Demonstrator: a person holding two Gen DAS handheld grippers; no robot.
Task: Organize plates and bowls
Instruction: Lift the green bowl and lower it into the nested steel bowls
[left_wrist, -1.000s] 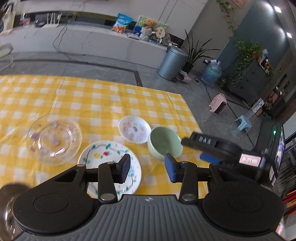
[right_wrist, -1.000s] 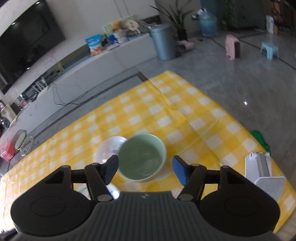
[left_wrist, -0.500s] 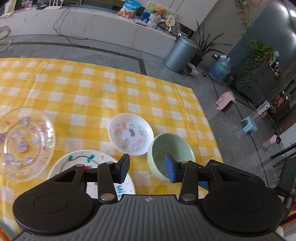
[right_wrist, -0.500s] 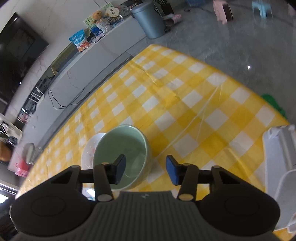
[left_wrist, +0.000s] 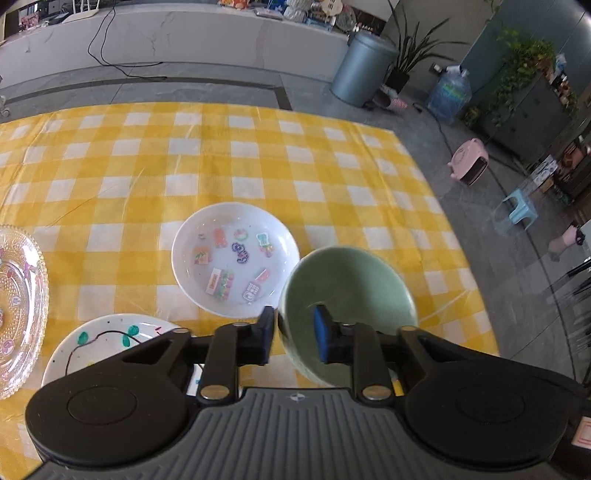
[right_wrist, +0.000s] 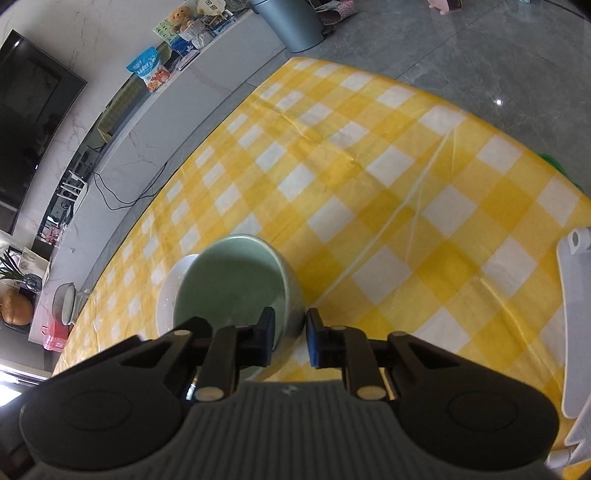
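Observation:
A pale green bowl (left_wrist: 354, 284) stands on the yellow checked tablecloth (left_wrist: 221, 155). My left gripper (left_wrist: 293, 338) straddles its near-left rim, one finger outside and one inside, closed on the wall. My right gripper (right_wrist: 290, 341) straddles the green bowl's (right_wrist: 236, 280) near-right rim the same way. A white dish with stickers (left_wrist: 234, 258) lies just left of the bowl, and its edge shows behind the bowl in the right wrist view (right_wrist: 168, 291). A white painted plate (left_wrist: 107, 343) and a clear glass plate (left_wrist: 18, 306) lie further left.
The table's right edge (left_wrist: 461, 236) drops to a grey floor with a bin (left_wrist: 364, 68), a pink heater (left_wrist: 469, 166) and a blue stool (left_wrist: 515, 208). A white plastic object (right_wrist: 576, 317) lies at the table's near right corner.
Both grippers have moved in on the green bowl and narrowed onto its rim from opposite sides. The left wrist view has shifted right, from over the painted plate to the bowl.

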